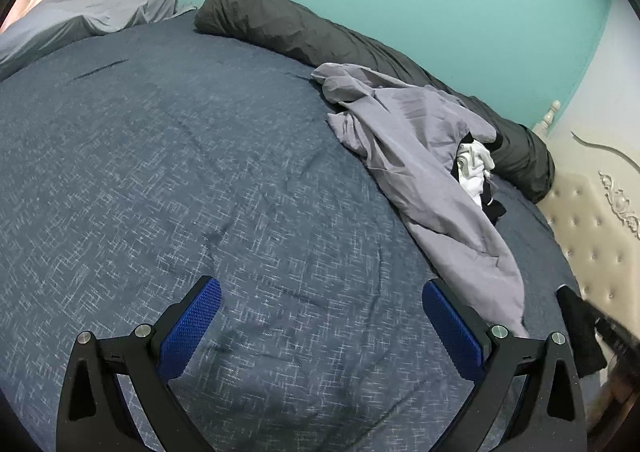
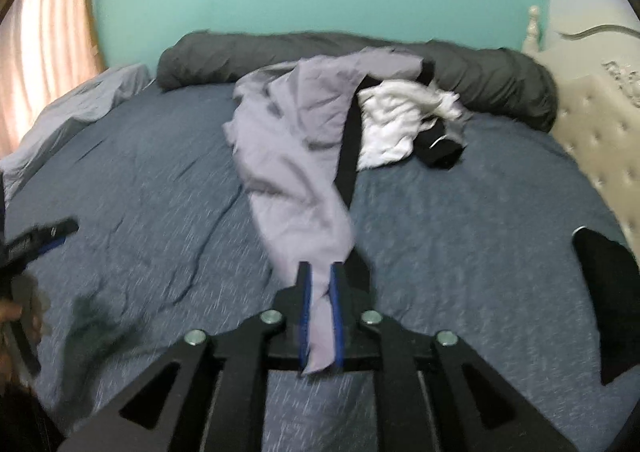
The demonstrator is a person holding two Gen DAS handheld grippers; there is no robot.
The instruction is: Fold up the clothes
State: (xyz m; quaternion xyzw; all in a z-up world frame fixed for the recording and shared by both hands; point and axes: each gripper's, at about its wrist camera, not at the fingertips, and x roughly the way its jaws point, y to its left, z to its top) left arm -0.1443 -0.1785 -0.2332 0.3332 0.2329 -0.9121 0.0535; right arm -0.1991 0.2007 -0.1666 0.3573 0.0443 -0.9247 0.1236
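Note:
A crumpled lavender-grey garment (image 2: pixel 296 156) stretches from the far side of the bed toward me. My right gripper (image 2: pixel 320 276) is shut on its near end, the cloth pinched between the blue pads (image 2: pixel 305 308). The same lavender-grey garment (image 1: pixel 412 156) lies at the right in the left wrist view. My left gripper (image 1: pixel 320 304) is open over bare bedspread, left of the garment, holding nothing. A white garment (image 2: pixel 394 124) and black clothing (image 2: pixel 438 146) lie behind the lavender one.
The bed has a blue patterned bedspread (image 1: pixel 180 180). A dark grey bolster (image 2: pixel 480 68) runs along the teal wall. A cream tufted headboard (image 2: pixel 596 140) stands at the right. A black cloth (image 2: pixel 612 300) lies at the near right. A light grey pillow (image 1: pixel 80 20) sits at the far left.

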